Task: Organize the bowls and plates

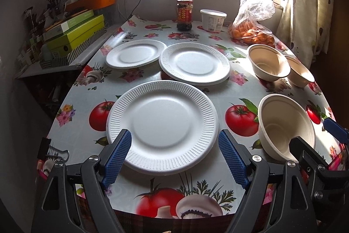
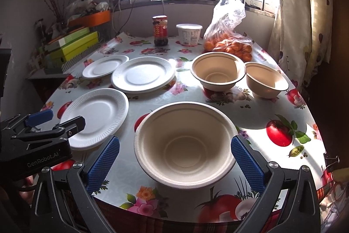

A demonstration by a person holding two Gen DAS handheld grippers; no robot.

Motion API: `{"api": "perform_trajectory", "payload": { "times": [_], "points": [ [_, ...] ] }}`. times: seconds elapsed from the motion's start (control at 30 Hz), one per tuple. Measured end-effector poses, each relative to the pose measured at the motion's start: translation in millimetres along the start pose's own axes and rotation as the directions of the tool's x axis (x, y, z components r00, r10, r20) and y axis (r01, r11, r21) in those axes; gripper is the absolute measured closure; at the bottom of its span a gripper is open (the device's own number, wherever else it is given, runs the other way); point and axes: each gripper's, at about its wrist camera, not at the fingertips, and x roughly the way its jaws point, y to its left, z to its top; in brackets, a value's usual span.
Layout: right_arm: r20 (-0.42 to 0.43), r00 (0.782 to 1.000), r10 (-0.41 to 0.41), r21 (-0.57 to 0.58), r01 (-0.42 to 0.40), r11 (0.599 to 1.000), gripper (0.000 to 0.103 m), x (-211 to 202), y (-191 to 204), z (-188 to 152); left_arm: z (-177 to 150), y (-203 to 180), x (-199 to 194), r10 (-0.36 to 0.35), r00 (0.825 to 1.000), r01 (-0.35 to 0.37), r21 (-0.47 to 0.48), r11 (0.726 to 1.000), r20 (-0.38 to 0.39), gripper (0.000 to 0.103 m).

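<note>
Three white foam plates [image 1: 162, 127] and three beige paper bowls [image 2: 185, 143] are spread on the desk [image 2: 272, 106], the nearest plate framed by the wide-open, empty left gripper [image 1: 174, 158], the nearest bowl by the wide-open, empty right gripper [image 2: 174, 164].

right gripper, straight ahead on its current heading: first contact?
Probably the nearest bowl: it sits centred between the open jaws of the right gripper. Depth is unclear; the far bowl lies beyond it.
</note>
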Motion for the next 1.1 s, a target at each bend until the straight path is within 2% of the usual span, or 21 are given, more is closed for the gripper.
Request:
{"api": "perform_trajectory", "payload": {
  "times": [0.43, 0.6, 0.77, 0.83, 0.9, 1.0, 1.1],
  "points": [
    [-0.002, 1.0, -0.001, -0.007, 0.001, 1.0, 0.0, 0, 2, 0, 0, 6, 1, -0.005, 1.0, 0.005, -0.001, 1.0, -0.003, 0.021],
    [0.015, 1.0, 0.012, -0.02, -0.012, 1.0, 0.0, -2, 3, 13, 7, 18, 0, -0.012, 1.0, 0.012, -0.022, 1.0, 0.003, 0.021],
    [0.059, 0.997, 0.045, -0.038, -0.043, 0.998, 0.0, -7, -5, 44, 24, 39, -2, -0.048, 0.999, 0.049, -0.05, 0.998, 0.02, 0.021],
    [0.079, 0.994, 0.077, -0.021, -0.076, 0.997, 0.0, -6, -13, 61, 34, 46, 1, -0.034, 0.999, 0.035, -0.045, 0.998, 0.007, 0.021],
    [0.094, 0.994, 0.064, -0.024, -0.062, 0.998, 0.0, -3, -16, 78, 43, 52, 6, -0.02, 1.0, 0.02, -0.035, 0.999, 0.004, 0.021],
    [0.081, 0.992, 0.099, -0.038, -0.096, 0.995, 0.0, 5, -20, 99, 56, 64, 12, -0.026, 1.0, 0.026, -0.042, 0.999, 0.009, 0.021],
    [0.032, 0.989, 0.144, -0.012, -0.144, 0.989, 0.004, 20, -24, 118, 70, 70, 22, 0.022, 1.0, -0.022, -0.03, 0.999, -0.006, 0.023]
  ]
}}
